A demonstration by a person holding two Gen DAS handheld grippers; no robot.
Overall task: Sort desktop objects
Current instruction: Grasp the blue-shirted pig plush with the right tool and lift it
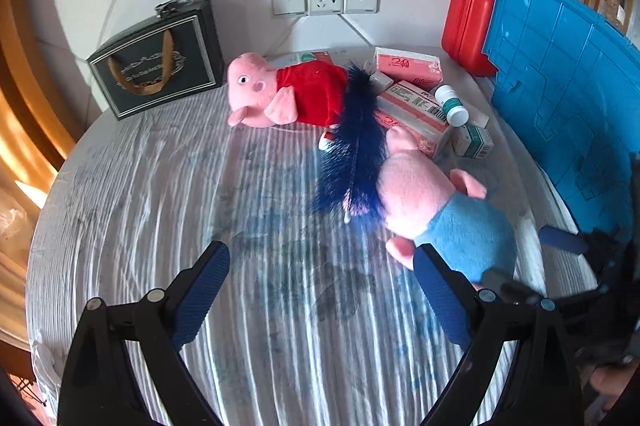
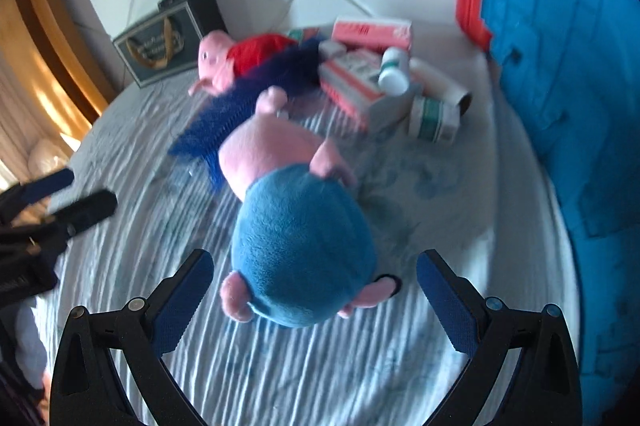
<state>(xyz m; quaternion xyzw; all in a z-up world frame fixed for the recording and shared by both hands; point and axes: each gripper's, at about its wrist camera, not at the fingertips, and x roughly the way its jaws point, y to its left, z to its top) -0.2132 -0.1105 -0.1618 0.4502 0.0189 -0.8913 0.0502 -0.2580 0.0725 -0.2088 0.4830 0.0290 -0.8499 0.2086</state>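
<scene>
In the left wrist view, the left tongs (image 1: 320, 268) hang spread wide over a bare stretch of the striped tabletop (image 1: 160, 185), with nothing between their blue pads. At centre right of that frame lies a pink plush pig in a blue outfit (image 1: 440, 209), its body just beside the right-hand pad. A dark blue feather (image 1: 352, 145) runs from the middle of the frame up to a second plush pig in a red outfit (image 1: 288, 91), which lies on its side at upper centre. To the right of the feather sit stacked pink-and-white boxes (image 1: 412, 105), a white bottle (image 1: 451, 103) resting on them, and a small green-and-white box (image 1: 474, 141) beside them. A black gift bag (image 1: 156, 65) stands at upper left, a red case (image 1: 470, 25) at upper right, and a blue plastic crate (image 1: 560, 97) fills the right edge.

In the right wrist view, which is blurred, the right tongs (image 2: 314, 282) are also spread, with the blue-clad pig's body (image 2: 300, 242) lying between the pads; neither pad presses on it. The left tongs show at the left edge of this frame.
</scene>
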